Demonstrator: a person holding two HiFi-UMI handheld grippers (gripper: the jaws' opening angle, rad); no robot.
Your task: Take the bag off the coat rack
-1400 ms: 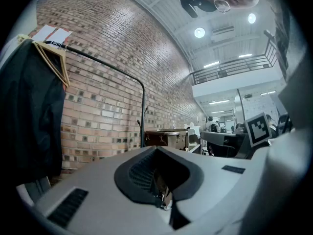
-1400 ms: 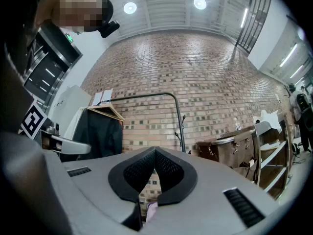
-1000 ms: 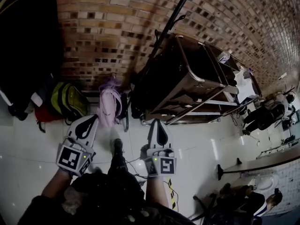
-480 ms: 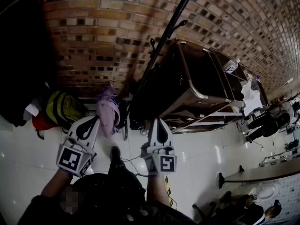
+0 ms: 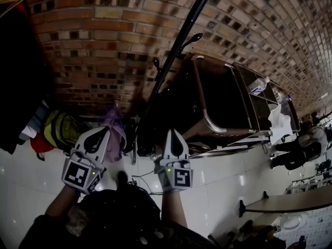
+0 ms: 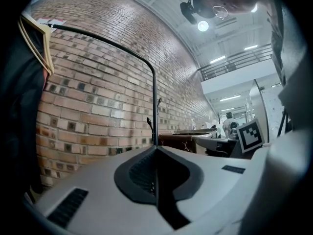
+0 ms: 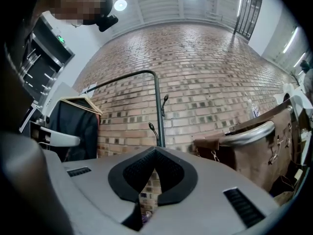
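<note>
A black coat rack pole [image 5: 176,51] with curved hooks [image 5: 191,38] rises along the brick wall. A lilac bag [image 5: 115,124] sits low by the rack's foot; I cannot tell whether it hangs or rests on the floor. My left gripper [image 5: 104,130] is shut and empty, its tip just left of that bag. My right gripper [image 5: 174,133] is shut and empty, pointing at the rack's base. In the left gripper view the left gripper [image 6: 156,148] points at the pole [image 6: 155,102]. In the right gripper view the right gripper [image 7: 156,149] lines up with the pole [image 7: 158,111].
A brown cart with a metal rail [image 5: 207,113] stands right of the rack. A green and yellow backpack [image 5: 59,131] lies at the wall to the left, under a dark coat [image 5: 18,77] on a wooden hanger [image 6: 36,35]. The floor is white glossy tile [image 5: 223,185].
The head view has tilted up the wall and come nearer to the rack; the bags have slid lower and left in the picture. Both grippers stay shut in front of me.
</note>
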